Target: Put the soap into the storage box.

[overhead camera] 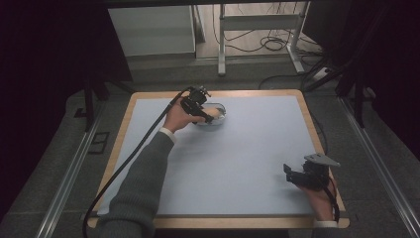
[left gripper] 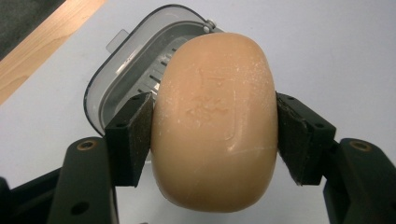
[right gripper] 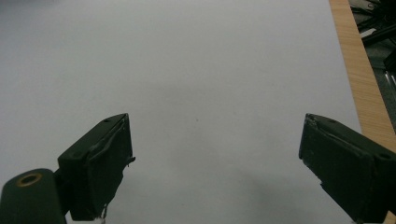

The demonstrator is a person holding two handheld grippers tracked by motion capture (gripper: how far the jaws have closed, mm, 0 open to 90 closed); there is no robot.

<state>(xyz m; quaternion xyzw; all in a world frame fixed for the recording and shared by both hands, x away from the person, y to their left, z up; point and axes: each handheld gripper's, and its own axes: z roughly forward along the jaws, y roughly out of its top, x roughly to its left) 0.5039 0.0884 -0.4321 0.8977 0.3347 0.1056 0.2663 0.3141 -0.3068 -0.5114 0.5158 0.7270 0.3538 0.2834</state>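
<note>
Left gripper (overhead camera: pixel 210 118) at grey dish (overhead camera: pixel 218 120); right gripper (overhead camera: pixel 288 174) near table (overhead camera: pixel 247 94) corner.

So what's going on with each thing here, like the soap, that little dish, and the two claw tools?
Soap bar: clamped between the left claw's pads, held over the dish.
Soap dish: open, grey, slotted inside, sitting on the table mat.
Left gripper: shut on the soap bar at the far side of the mat.
Right gripper: jaws wide apart, holding nothing, above bare mat near the table's right edge.
</note>
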